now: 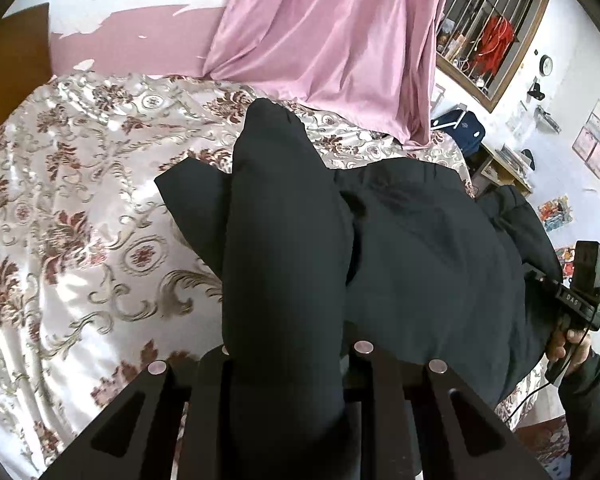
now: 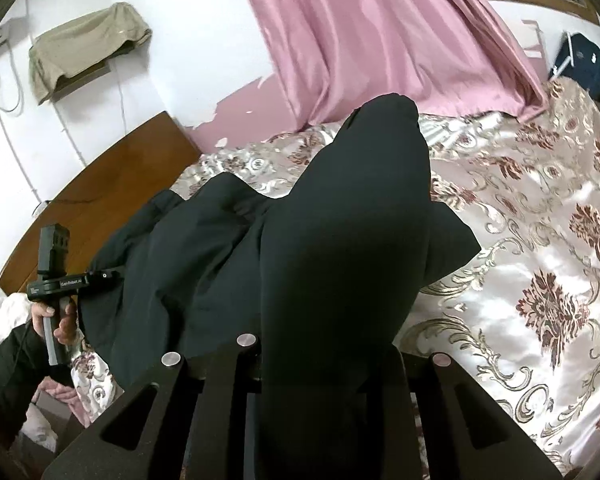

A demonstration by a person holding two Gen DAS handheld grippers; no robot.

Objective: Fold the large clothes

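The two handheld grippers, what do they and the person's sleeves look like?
Both are matte black. The left gripper has a boxy black camera module on top, white lettering on its bar, a grey-and-black handle and a thin black cable. The right gripper bears white letters and a trailing black cable. Both sleeves are dark.

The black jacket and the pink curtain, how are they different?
The black jacket is dark, puffy and matte; the pink curtain is thin and shiny. The jacket is pinched in the left gripper and right gripper, raised off the flowery bedspread; the curtain hangs behind, its hem on the bed. Both are large cloths with folds.
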